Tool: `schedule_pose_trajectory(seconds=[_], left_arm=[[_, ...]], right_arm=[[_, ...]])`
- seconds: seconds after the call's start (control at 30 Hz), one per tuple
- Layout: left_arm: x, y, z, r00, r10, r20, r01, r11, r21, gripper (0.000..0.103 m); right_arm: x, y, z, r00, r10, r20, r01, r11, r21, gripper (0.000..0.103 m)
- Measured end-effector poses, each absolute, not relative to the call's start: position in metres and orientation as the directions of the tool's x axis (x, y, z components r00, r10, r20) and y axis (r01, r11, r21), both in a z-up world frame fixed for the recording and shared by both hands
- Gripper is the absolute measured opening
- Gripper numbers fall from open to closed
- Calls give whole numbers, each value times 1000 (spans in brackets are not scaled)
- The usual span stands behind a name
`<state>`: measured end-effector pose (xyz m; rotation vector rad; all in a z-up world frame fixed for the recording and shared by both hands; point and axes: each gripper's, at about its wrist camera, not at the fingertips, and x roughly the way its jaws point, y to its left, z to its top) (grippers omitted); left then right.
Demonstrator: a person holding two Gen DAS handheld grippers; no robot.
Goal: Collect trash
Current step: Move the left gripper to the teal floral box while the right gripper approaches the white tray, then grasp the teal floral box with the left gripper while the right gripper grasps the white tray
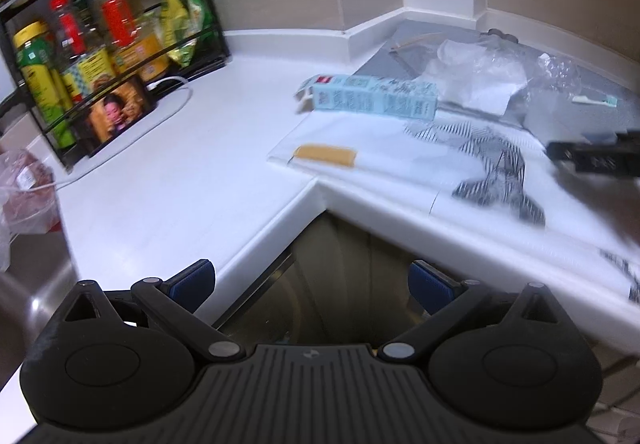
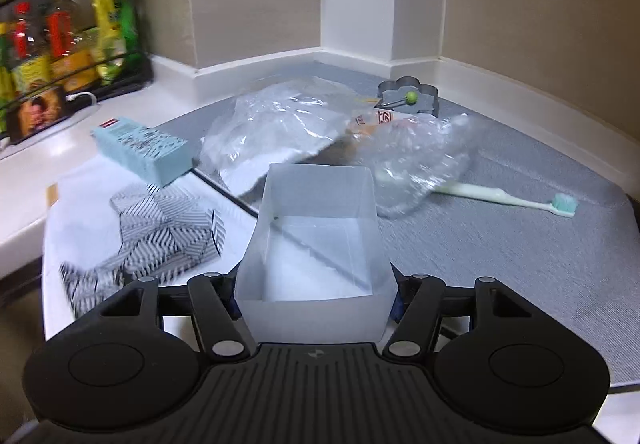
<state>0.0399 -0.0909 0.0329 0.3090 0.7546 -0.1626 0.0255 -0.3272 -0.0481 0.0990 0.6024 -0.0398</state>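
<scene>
Left view, my left gripper [image 1: 312, 282]: fingers spread wide, nothing between them, at lower centre over the counter edge [image 1: 276, 220].
Left view, trash: blue carton [image 1: 372, 99] and plastic bag [image 1: 480, 72], upper right.
Right view, my right gripper [image 2: 316, 296]: clamped on a clear plastic box [image 2: 316, 240], lower centre.
Right view, toothbrush [image 2: 508, 198]: right of centre, on the grey mat [image 2: 500, 244].

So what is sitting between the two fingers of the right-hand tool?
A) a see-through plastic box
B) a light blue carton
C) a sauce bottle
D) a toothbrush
A: the see-through plastic box sits between the fingers of the right tool, while the toothbrush and the light blue carton lie on the counter beyond.
</scene>
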Motion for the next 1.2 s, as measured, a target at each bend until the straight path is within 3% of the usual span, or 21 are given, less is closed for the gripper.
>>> schedule_pose_trajectory(seconds=[0.13,0.33,0.57,0.77,0.97,1.2], left_arm=[[79,-115,44,729,-44,-684,204,966,156,103],[163,-140,60,698,-97,-710,56,995,-82,103],[242,-158,44,633,-76,-770,-113,975,-189,103],[273,-169,26,572,-62,-818,-156,971,-182,103],[253,-192,8,589,67,-806,-1,997,82,103],[228,-173,7,578,14,-816,111,989,95,103]], right_arm=[[21,-349,-48,843,52,-535,83,971,225,65],[24,-337,-47,833,18,-553,81,985,154,68],[26,-335,-47,830,17,-558,74,988,139,73],[29,-330,-48,824,20,-566,60,991,122,82],[29,-330,-48,821,7,-570,70,991,112,87],[29,-331,-49,816,-42,-577,115,989,91,88]])
